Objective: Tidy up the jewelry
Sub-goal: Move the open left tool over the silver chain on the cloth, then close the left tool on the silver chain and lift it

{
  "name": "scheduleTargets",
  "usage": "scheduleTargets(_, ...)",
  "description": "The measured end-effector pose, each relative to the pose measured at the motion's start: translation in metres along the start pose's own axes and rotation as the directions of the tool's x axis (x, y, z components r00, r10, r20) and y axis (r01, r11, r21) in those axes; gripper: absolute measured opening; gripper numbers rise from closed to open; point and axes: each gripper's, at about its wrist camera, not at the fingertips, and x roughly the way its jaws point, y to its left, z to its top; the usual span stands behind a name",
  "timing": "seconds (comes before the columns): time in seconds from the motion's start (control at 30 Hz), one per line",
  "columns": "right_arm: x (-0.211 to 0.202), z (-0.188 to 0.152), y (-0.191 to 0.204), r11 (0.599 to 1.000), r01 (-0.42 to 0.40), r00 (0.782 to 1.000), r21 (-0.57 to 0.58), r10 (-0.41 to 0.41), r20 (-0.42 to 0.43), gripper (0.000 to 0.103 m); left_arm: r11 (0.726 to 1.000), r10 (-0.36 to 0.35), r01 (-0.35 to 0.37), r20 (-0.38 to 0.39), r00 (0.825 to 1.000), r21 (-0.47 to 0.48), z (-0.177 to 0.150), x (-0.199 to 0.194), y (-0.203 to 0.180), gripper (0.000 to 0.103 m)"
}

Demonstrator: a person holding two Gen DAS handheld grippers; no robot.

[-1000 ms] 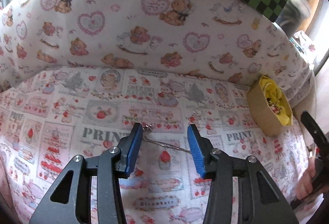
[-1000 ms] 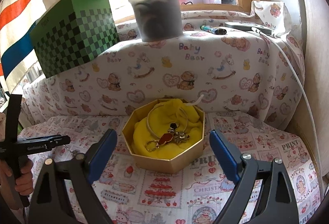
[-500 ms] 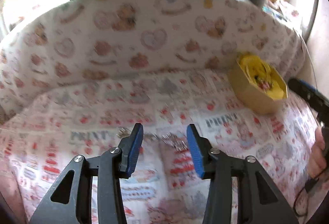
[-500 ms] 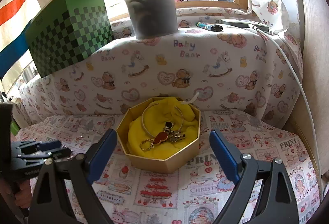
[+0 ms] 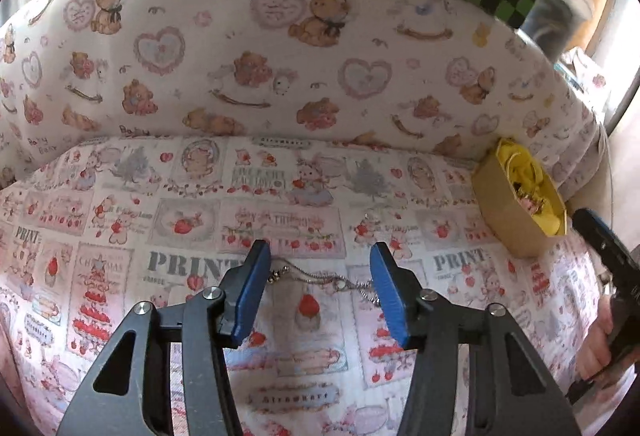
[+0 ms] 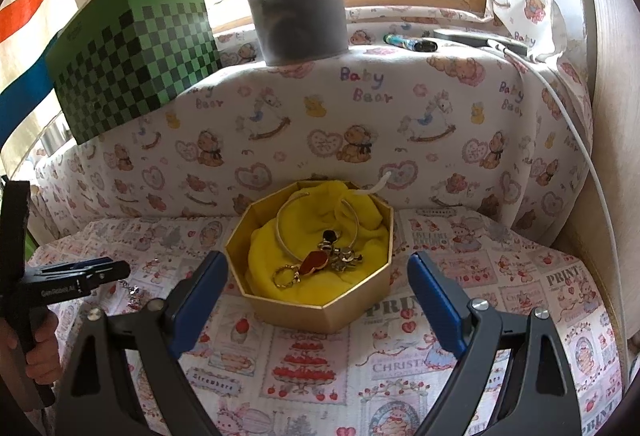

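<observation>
A thin silver chain (image 5: 320, 278) lies on the printed cloth between the blue pads (image 5: 256, 276) of my left gripper (image 5: 320, 276). Its jaws are opening and neither pad presses on the chain. A gold octagonal box (image 6: 320, 310) lined with yellow cloth (image 6: 360, 220) holds a bangle (image 6: 288, 236), a ring (image 6: 286, 276) and a red pendant (image 6: 314, 262). My right gripper (image 6: 318, 264) stands open just in front of the box, holding nothing. In the right wrist view the left gripper (image 6: 100, 272) is low on the left with the chain (image 6: 132, 292) under it. The box (image 5: 516, 224) sits at the right of the left wrist view.
A padded bear-print wall (image 6: 360, 124) rises behind the cloth. On its ledge stand a green checkered box (image 6: 132, 64) and a plastic tub (image 6: 296, 4), with a pen (image 6: 408, 43) nearby. A white cable (image 6: 576, 132) runs down the right side. A hand (image 5: 600, 348) holds the right gripper.
The left gripper's view swung right, then came back over the chain. Its pads now stand wider apart. The right gripper has hardly moved.
</observation>
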Motion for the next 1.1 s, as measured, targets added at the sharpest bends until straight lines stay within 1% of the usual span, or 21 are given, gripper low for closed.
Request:
scheduleTargets(0.07, 0.0, 0.0, -0.001, 1.0, 0.001, 1.0, 0.003, -0.001, -0.001, 0.091, 0.998, 0.036, -0.035, -0.009, 0.999, 0.045, -0.002, -0.001, -0.008, 0.048)
scheduleTargets(0.13, 0.0, 0.0, -0.001, 1.0, 0.001, 1.0, 0.004, -0.001, 0.0, 0.091, 0.999, 0.007, -0.006, -0.022, 1.0, 0.045, -0.004, 0.001, -0.012, 0.048)
scheduleTargets(0.23, 0.0, 0.001, 0.0, 1.0, 0.003, 1.0, 0.009, -0.003, -0.001, 0.091, 0.996, -0.015, 0.018, -0.032, 0.999, 0.09, -0.006, 0.003, -0.024, 0.048)
scheduleTargets(0.33, -0.001, 0.001, 0.0, 1.0, 0.005, 1.0, 0.01, -0.005, -0.001, 0.091, 0.991, 0.034, -0.031, -0.025, 0.999, 0.134, -0.009, 0.006, -0.033, 0.048)
scheduleTargets(0.37, 0.0, 0.001, 0.0, 1.0, 0.004, 1.0, 0.009, -0.004, -0.003, 0.091, 0.986, 0.059, -0.055, -0.022, 0.998, 0.155, -0.01, 0.007, -0.037, 0.048)
scheduleTargets(0.43, 0.001, 0.001, 0.0, 1.0, 0.01, 1.0, 0.009, -0.01, -0.007, 0.091, 0.973, 0.128, -0.125, -0.001, 0.992, 0.196, -0.014, 0.007, -0.049, 0.048)
scheduleTargets(0.5, 0.002, 0.001, 0.0, 1.0, 0.014, 1.0, 0.008, -0.014, -0.012, 0.091, 0.965, 0.146, -0.144, 0.01, 0.989, 0.218, -0.017, 0.008, -0.056, 0.047)
scheduleTargets(0.63, 0.004, 0.0, -0.001, 1.0, 0.022, 1.0, 0.011, -0.022, -0.014, 0.091, 0.976, 0.1, -0.094, -0.021, 0.995, 0.197, -0.016, 0.007, -0.054, 0.046)
scheduleTargets(0.73, 0.006, 0.0, 0.0, 1.0, 0.022, 1.0, 0.011, -0.022, -0.022, 0.091, 0.985, 0.055, -0.05, -0.021, 0.998, 0.166, -0.013, 0.007, -0.047, 0.045)
scheduleTargets(0.8, 0.007, -0.001, 0.0, 1.0, 0.017, 1.0, 0.012, -0.017, -0.027, 0.091, 0.987, 0.016, -0.011, -0.027, 1.0, 0.162, -0.013, 0.002, -0.043, 0.051)
scheduleTargets(0.83, 0.007, -0.001, 0.0, 1.0, 0.015, 1.0, 0.013, -0.014, -0.028, 0.091, 0.986, 0.01, -0.005, -0.031, 0.999, 0.166, -0.013, -0.001, -0.04, 0.062)
scheduleTargets(0.87, 0.007, -0.001, 0.0, 1.0, 0.013, 1.0, 0.016, -0.013, -0.028, 0.091, 0.985, 0.004, 0.001, -0.029, 1.0, 0.175, -0.013, -0.004, -0.038, 0.066)
scheduleTargets(0.9, 0.007, -0.001, 0.0, 1.0, 0.012, 1.0, 0.017, -0.012, -0.028, 0.091, 0.981, 0.007, -0.002, -0.024, 1.0, 0.192, -0.014, -0.005, -0.04, 0.066)
scheduleTargets(0.97, 0.008, -0.001, 0.0, 1.0, 0.011, 0.999, 0.021, -0.01, -0.03, 0.091, 0.975, 0.046, -0.041, -0.019, 0.999, 0.216, -0.016, -0.007, -0.042, 0.066)
scheduleTargets(1.03, 0.008, -0.001, 0.0, 1.0, 0.011, 0.999, 0.023, -0.011, -0.032, 0.091, 0.97, 0.083, -0.078, -0.013, 0.996, 0.232, -0.019, -0.003, -0.052, 0.066)
scheduleTargets(1.1, 0.008, -0.001, 0.0, 1.0, 0.012, 0.999, 0.024, -0.012, -0.034, 0.091, 0.955, 0.144, -0.136, -0.011, 0.99, 0.263, -0.021, 0.005, -0.055, 0.068)
